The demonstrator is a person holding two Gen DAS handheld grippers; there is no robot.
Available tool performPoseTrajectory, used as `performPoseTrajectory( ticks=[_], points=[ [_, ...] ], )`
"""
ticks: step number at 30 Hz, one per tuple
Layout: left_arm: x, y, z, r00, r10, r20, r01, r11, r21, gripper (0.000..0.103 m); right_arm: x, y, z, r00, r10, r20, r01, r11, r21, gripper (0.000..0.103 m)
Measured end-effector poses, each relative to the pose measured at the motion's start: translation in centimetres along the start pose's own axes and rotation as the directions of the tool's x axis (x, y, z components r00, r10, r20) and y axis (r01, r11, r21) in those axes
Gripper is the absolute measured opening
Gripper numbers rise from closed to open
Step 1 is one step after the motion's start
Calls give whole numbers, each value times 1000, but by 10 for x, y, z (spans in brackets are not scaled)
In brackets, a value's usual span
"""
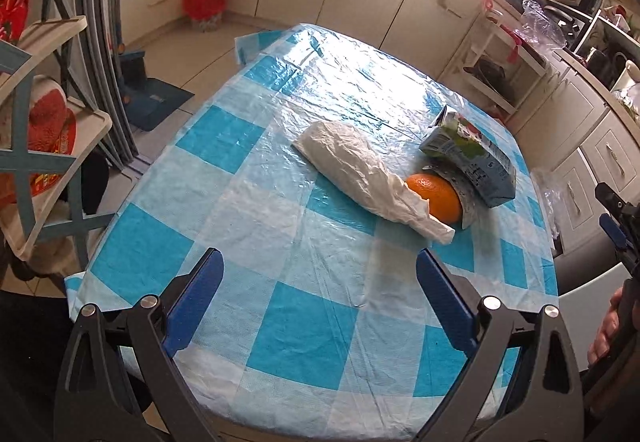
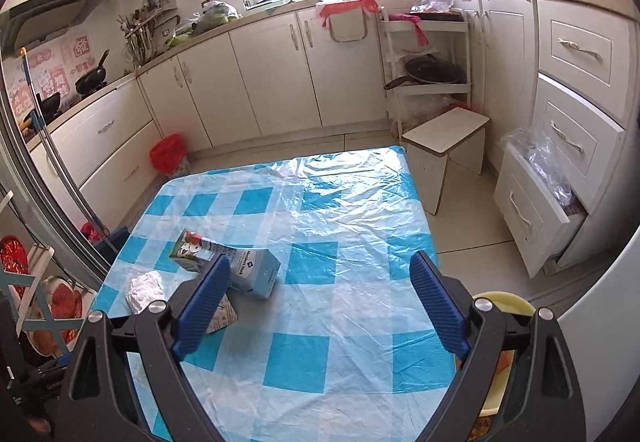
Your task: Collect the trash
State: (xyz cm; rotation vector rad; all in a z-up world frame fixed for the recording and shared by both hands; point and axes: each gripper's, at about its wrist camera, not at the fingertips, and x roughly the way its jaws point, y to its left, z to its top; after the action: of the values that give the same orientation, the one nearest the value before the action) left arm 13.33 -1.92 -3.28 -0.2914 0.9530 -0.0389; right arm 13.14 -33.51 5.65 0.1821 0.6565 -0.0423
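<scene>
On the blue-checked tablecloth (image 1: 280,342) lie a crumpled white bag (image 1: 360,166), an orange (image 1: 438,198), a flattened grey wrapper (image 1: 468,198) behind the orange, and a blue-green milk carton (image 1: 468,154) on its side. My left gripper (image 1: 320,282) is open and empty, above the near table edge, short of the bag. My right gripper (image 2: 320,294) is open and empty above the table (image 2: 340,362); its left finger partly hides the carton (image 2: 240,262). The white bag (image 2: 145,290) lies left of it. The right gripper also shows at the right edge of the left wrist view (image 1: 618,226).
A red-lined bin (image 1: 205,4) (image 2: 170,158) stands on the floor by the far cabinets. A yellow bowl (image 2: 504,306) sits below the table's right edge. A small white stool (image 2: 444,146) and an open drawer (image 2: 536,198) are beyond the table. A shelf rack (image 1: 40,146) stands left.
</scene>
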Motion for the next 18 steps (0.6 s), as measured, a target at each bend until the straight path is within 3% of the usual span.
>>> performPoseTrajectory(
  ticks=[7, 18],
  points=[
    [5, -1, 3, 1000, 18, -2, -18, 1000, -2, 93, 13, 6, -3, 1000, -6, -15, 5, 999, -52, 88],
    [17, -5, 6, 999, 46, -8, -46, 999, 8, 93, 24, -16, -1, 999, -30, -36, 31, 999, 11, 89]
  ],
)
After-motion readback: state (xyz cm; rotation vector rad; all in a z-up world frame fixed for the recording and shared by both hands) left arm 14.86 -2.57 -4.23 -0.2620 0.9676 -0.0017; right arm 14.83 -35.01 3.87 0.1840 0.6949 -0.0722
